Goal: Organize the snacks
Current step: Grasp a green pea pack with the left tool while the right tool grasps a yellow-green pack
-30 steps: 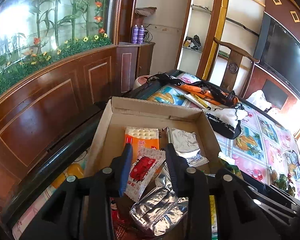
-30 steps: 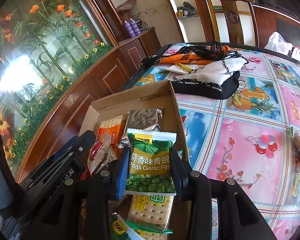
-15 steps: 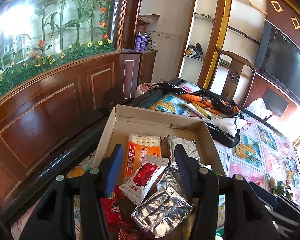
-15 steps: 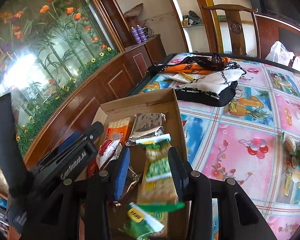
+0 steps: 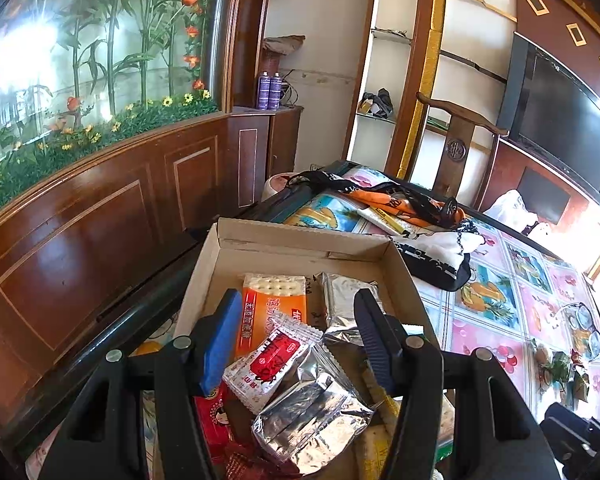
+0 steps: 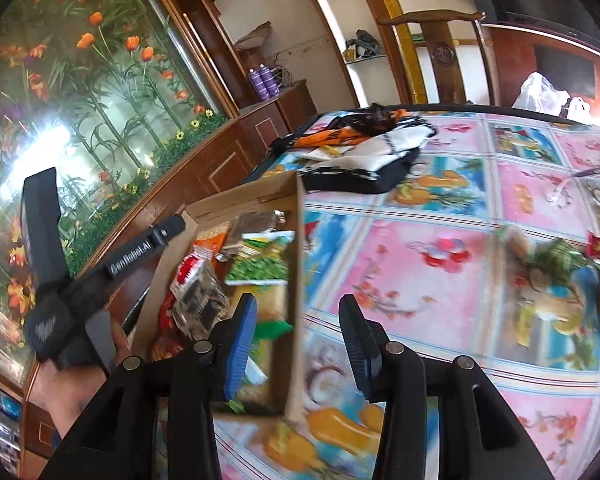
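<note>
A cardboard box [image 5: 300, 236] on the table holds several snacks: an orange cracker pack [image 5: 276, 304], silver foil packs [image 5: 312, 412] and a red-and-white sachet [image 5: 272, 364]. My left gripper [image 5: 296, 296] hangs over them with its jaws opening; the sachet lies loose between them, untouched by the pads. In the right wrist view a green peas packet [image 6: 260, 268] lies in the box [image 6: 296, 240]. My right gripper [image 6: 298, 300] hovers over the box's right wall, jaws opening, nothing between them. Loose snacks [image 6: 556, 264] sit blurred on the table at the right.
A flowered tablecloth [image 6: 420, 280] covers the table. A black-and-white bag [image 6: 364, 160] and orange cloth lie behind the box. A wooden chair [image 5: 456, 148] stands at the far edge. A wood-panelled cabinet [image 5: 80, 240] runs along the left. A hand [image 6: 80, 392] holds the left gripper.
My right gripper let go of the green peas packet into the box and swung right over the box wall. My left gripper opened off the red-and-white sachet, which stays in the box.
</note>
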{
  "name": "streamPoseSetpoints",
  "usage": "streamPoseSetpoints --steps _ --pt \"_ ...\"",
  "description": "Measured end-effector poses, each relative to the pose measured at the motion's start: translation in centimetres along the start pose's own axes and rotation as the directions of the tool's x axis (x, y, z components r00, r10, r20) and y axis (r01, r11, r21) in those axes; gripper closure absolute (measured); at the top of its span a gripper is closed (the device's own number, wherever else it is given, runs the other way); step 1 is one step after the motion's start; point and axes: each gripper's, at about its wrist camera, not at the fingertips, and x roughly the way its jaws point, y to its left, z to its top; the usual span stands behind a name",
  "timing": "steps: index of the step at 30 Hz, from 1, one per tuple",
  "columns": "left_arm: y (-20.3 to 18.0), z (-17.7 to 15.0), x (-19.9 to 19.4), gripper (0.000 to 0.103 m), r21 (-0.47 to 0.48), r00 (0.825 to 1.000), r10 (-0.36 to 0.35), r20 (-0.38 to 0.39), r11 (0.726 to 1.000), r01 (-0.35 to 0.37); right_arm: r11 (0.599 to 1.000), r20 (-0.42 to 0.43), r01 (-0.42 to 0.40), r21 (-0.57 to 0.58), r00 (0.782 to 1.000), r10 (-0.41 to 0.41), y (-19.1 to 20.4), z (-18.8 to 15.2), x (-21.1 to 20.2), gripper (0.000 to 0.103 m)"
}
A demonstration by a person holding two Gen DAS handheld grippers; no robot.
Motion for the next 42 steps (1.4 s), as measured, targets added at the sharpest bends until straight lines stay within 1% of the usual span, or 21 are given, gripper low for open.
streamPoseSetpoints --steps 3,5,8,12,14,15,17,18,19,21,23,26,27,28,29,31,33,34,35,38,42 --pt "-0.3 0.0 -0.4 0.046 0.013 1.0 0.006 0.017 1.0 -0.006 0.998 0.028 0.064 -0.008 0.998 -0.064 -2.7 -0.8 -1.8 0.057" --pt "-0.6 0.0 -0.7 0.046 0.025 1.0 0.005 0.029 1.0 -0.006 0.994 0.048 0.109 0.013 0.993 -0.11 -5.4 -1.2 -3.1 0.057" --pt "-1.3 -0.2 -1.0 0.046 0.052 0.999 0.005 0.049 0.999 -0.008 0.98 0.093 0.154 0.128 0.982 -0.167 -10.4 -1.6 -5.5 0.057" --pt "-2.5 -0.5 -1.7 0.046 0.095 0.997 -0.032 0.074 0.995 0.025 0.931 0.152 0.254 0.262 0.942 -0.3 -16.1 -1.4 -8.6 0.057" --pt "-3.5 -0.7 -2.6 0.046 0.128 0.993 -0.076 0.091 0.99 0.064 0.901 0.149 0.309 0.305 0.919 -0.365 -17.9 -1.3 -9.4 0.057" --pt "-4.2 -0.9 -3.1 0.045 0.15 0.99 -0.104 0.099 0.985 0.089 0.883 0.145 0.348 0.315 0.902 -0.407 -18.7 -1.1 -9.6 0.057" --pt "-5.5 -1.3 -3.8 0.043 0.187 0.984 -0.153 0.09 0.973 0.134 0.864 0.135 0.38 0.33 0.887 -0.442 -20.1 -0.7 -9.8 0.058" --pt "-6.2 -1.6 -4.2 0.043 0.199 0.98 -0.182 0.079 0.966 0.163 0.858 0.13 0.38 0.346 0.886 -0.445 -20.9 -0.7 -9.9 0.058" --pt "-7.1 -1.9 -4.6 0.043 0.212 0.973 -0.221 0.058 0.956 0.205 0.852 0.118 0.37 0.37 0.891 -0.438 -21.8 -0.7 -9.7 0.058" --pt "-8.8 -2.4 -5.0 0.042 0.24 0.957 -0.29 0.006 0.93 0.28 0.85 0.089 0.327 0.413 0.914 -0.395 -23.6 -0.8 -9.1 0.058" --pt "-10.4 -2.9 -5.4 0.042 0.258 0.94 -0.338 -0.045 0.905 0.338 0.849 0.065 0.319 0.422 0.923 -0.379 -24.4 -0.8 -8.4 0.058" --pt "-13.2 -3.6 -5.2 0.041 0.256 0.899 -0.412 -0.147 0.862 0.437 0.865 0.028 0.335 0.373 0.928 -0.371 -24.1 -0.7 -6.9 0.058" --pt "-14.1 -3.8 -5.0 0.04 0.254 0.889 -0.422 -0.177 0.853 0.456 0.868 0.013 0.353 0.349 0.925 -0.381 -23.7 -0.6 -6.3 0.057" --pt "-15.0 -4.0 -4.8 0.04 0.253 0.877 -0.434 -0.208 0.842 0.477 0.873 0.003 0.364 0.325 0.923 -0.386 -23.3 -0.6 -5.9 0.053" --pt "-16.2 -4.1 -4.6 0.038 0.251 0.854 -0.456 -0.253 0.821 0.513 0.879 -0.01 0.378 0.292 0.92 -0.392 -22.7 -0.6 -5.5 0.052" --pt "-18.2 -4.5 -4.1 0.034 0.244 0.824 -0.475 -0.309 0.798 0.551 0.875 -0.022 0.432 0.217 0.899 -0.438 -21.7 -0.5 -4.5 0.052" --pt "-20.6 -4.7 -3.4 0.033 0.244 0.804 -0.48 -0.351 0.782 0.573 0.869 -0.024 0.464 0.171 0.884 -0.468 -21.2 -0.5 -4.1 0.055" --pt "-22.0 -4.8 -2.9 0.033 0.255 0.794 -0.477 -0.376 0.771 0.584 0.868 -0.018 0.465 0.174 0.883 -0.469 -21.3 -0.6 -4.2 0.064" --pt "-23.2 -4.8 -2.6 0.033 0.26 0.789 -0.476 -0.389 0.765 0.589 0.872 -0.019 0.456 0.179 0.888 -0.46 -21.4 -0.6 -4.3 0.076" --pt "-26.7 -5.2 -0.9 0.033 0.285 0.772 -0.46 -0.439 0.744 0.605 0.877 -0.025 0.416 0.241 0.906 -0.422 -22.3 -0.8 -5.0 0.076" --pt "-30.6 -6.0 1.4 0.033 0.33 0.765 -0.425 -0.484 0.721 0.61 0.875 -0.025 0.373 0.309 0.923 -0.384 -22.8 -0.7 -6.2 0.076"
